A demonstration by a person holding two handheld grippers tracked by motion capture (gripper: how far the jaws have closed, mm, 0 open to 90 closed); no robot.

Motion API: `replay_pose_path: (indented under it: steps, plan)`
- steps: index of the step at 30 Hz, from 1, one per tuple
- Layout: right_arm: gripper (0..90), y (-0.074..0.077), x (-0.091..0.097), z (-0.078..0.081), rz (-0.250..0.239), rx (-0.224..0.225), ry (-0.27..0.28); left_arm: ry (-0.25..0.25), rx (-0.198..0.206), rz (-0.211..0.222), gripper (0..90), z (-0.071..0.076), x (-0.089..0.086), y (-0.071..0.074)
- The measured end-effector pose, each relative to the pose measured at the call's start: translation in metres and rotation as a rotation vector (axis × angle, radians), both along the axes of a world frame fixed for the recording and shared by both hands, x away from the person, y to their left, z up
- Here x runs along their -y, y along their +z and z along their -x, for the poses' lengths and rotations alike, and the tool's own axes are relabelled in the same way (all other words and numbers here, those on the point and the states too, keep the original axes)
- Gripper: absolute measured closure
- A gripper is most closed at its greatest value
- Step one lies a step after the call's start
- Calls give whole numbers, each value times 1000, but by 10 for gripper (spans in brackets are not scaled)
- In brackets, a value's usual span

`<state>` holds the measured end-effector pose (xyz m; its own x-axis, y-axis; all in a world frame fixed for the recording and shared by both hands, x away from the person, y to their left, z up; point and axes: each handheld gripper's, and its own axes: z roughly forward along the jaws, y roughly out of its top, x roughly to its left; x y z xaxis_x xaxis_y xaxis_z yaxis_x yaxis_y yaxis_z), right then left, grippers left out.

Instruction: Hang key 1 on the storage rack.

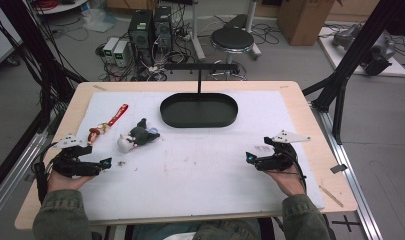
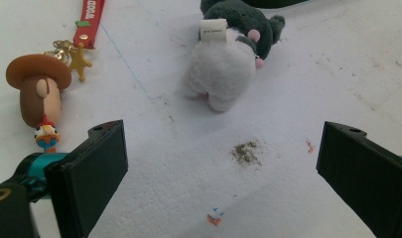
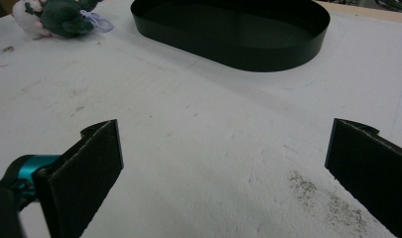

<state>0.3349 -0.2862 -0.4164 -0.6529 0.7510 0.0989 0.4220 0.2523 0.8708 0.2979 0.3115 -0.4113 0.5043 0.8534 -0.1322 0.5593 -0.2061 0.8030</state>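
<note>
Plush toy with a dark grey-green head and a white fluffy body [image 1: 136, 136] lies on its side on the white foam mat [image 1: 200, 165], left of centre, and nothing is touching it. In the left gripper view the same plush [image 2: 223, 69] sits straight ahead of the jaws, white rump toward the camera with a small white label on it, pink ear patches showing on the dark head. The left gripper [image 1: 106, 163] rests low over the mat near the left edge, held in the person's left hand [image 1: 65, 180], jaws spread wide with bare mat and a small brown smudge [image 2: 246, 152] between them; it grips nothing. Just to its left lies a keychain figure with a brown cowboy hat and a red strap [image 1: 106, 123], well seen in the left gripper view, hat end nearest the jaw, strap running away toward the far edge. Over on the other side, the right gripper [image 1: 250, 159] hovers near the mat's right part, in the person's right hand [image 1: 285, 181], jaws likewise wide apart and holding nothing. Ahead of it sits the black oval metal tray [image 3: 288, 57], at the far middle of the mat, with a thin black stand [image 1: 199, 75] rising behind it. Plush and tray are near each other but apart.
</note>
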Motion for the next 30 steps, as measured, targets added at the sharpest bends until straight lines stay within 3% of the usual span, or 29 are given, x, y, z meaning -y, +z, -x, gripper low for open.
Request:
replay_pose_path:
  steps: [11,20,22,23,26,30]
  plan:
    - [5,-1,-3,1,20,-8,3,-10,-6,-10,62,-2,2,1]
    - [5,-2,-4,1,21,-12,3,-27,-18,-28,62,-13,8,11]
    - [5,-2,-4,1,20,-9,4,-27,-29,-35,62,-17,9,14]
    - [5,-2,-3,1,20,-8,2,-30,-58,-46,62,-22,11,16]
    - [5,-2,-3,1,19,-10,-3,-43,-91,-74,62,-29,14,19]
    - [5,-2,-3,1,21,-11,-2,-54,-97,-103,62,-38,18,23]
